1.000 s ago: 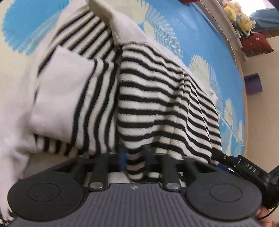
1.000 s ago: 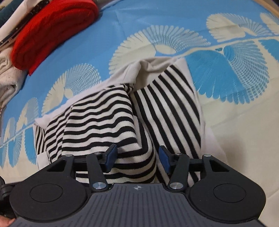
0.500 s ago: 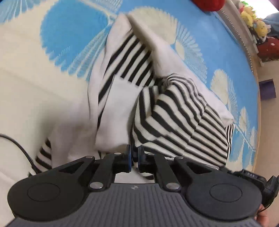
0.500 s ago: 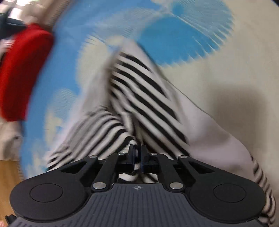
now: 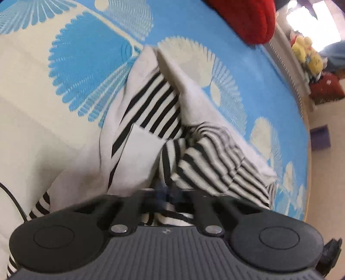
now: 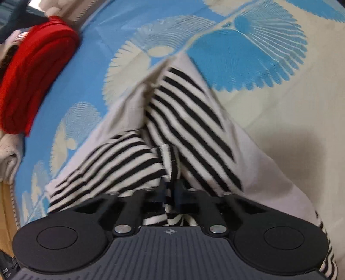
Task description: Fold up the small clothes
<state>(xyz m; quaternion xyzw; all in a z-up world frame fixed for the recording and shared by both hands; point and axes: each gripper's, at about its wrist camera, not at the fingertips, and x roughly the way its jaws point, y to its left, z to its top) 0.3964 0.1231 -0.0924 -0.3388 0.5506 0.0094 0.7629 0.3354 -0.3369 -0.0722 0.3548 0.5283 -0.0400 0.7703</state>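
Note:
A small black-and-white striped garment (image 5: 153, 109) with plain white panels lies bunched on a blue and cream patterned bedspread (image 5: 86, 64). My left gripper (image 5: 166, 193) is closing its jaws on a striped fold at the garment's near edge, and the pads pinch the cloth. The right wrist view shows the same garment (image 6: 185, 120) rising in a peak towards my right gripper (image 6: 171, 193). Its jaws are closing too, with a striped fold pressed between the pads. The fingertips are blurred and partly buried in fabric in both views.
A red folded garment (image 6: 32, 75) lies on the bedspread's far side, also in the left view (image 5: 248, 19). More pale clothes (image 6: 8, 155) sit beside it. Plush toys (image 5: 306, 51) and a purple box (image 5: 321, 136) stand off the bed. A black cable (image 5: 13, 200) crosses the near left.
My right gripper went from open around the striped fold to shut on it. The left gripper pulled back with its fold, and the garment gathered into a peak.

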